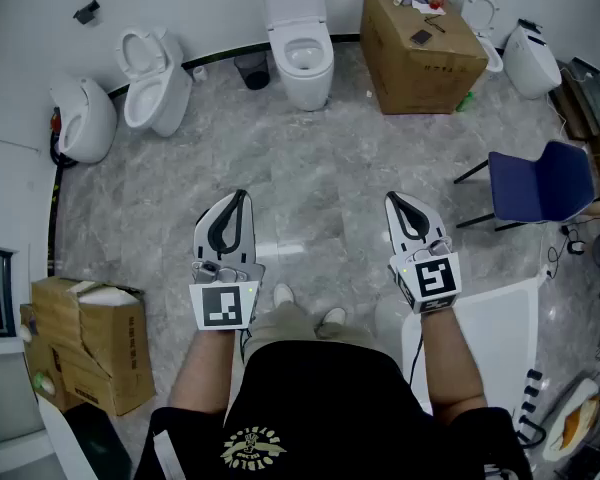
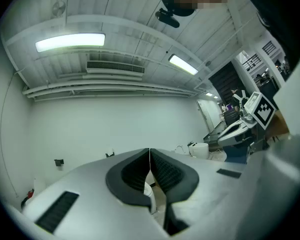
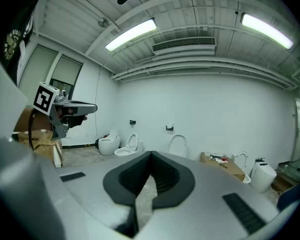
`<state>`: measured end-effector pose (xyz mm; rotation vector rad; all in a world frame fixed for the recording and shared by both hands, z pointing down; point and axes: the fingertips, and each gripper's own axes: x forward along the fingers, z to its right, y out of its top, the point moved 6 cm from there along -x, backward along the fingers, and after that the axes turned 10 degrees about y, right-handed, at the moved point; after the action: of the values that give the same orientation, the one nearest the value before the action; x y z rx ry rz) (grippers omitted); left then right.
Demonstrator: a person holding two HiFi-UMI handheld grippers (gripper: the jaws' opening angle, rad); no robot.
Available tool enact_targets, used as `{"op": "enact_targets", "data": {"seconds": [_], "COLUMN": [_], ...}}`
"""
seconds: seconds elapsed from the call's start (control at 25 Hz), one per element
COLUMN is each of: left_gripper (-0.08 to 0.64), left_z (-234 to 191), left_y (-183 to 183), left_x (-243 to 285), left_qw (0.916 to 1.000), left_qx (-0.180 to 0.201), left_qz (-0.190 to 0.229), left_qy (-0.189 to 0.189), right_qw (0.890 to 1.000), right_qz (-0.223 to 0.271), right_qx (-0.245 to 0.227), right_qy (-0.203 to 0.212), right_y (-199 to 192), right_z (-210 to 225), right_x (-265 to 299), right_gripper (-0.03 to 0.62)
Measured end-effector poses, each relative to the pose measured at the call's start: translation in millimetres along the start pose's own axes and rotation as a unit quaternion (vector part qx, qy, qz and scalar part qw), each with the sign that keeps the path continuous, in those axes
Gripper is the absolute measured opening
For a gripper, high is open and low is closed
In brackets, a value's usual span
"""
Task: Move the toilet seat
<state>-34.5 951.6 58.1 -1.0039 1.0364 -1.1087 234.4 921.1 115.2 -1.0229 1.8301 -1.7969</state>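
Toilet seat (image 1: 323, 60), seemingly lowered, well beyond left tool (image 1: 242, 196) and right tool (image 1: 392, 199).

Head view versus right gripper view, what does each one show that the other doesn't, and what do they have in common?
Only the head view: the marker cube on the right gripper, and the person's shoes. Only the right gripper view: the ceiling lights and the air vent. Both: the left gripper with its jaws shut, the toilets along the white wall, and the cardboard box with clutter on top.
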Motion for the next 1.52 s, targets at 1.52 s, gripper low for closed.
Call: {"op": "enact_targets", "data": {"seconds": [1.52], "left_gripper": [0.275], "left_z": [-98.4], "left_y": [-155.5], "left_x": [204.2], "left_qw": [0.9932], "left_qx": [-0.002], "left_qz": [-0.106], "left_qy": [-0.049], "right_qw": [0.997], "right_qz": [-0.029], "right_qx": [0.061], "right_qy": [0.025], "right_y": [-18.3], "right_z": [68.6], "right_x": [245.2], "right_gripper": [0.265]}}
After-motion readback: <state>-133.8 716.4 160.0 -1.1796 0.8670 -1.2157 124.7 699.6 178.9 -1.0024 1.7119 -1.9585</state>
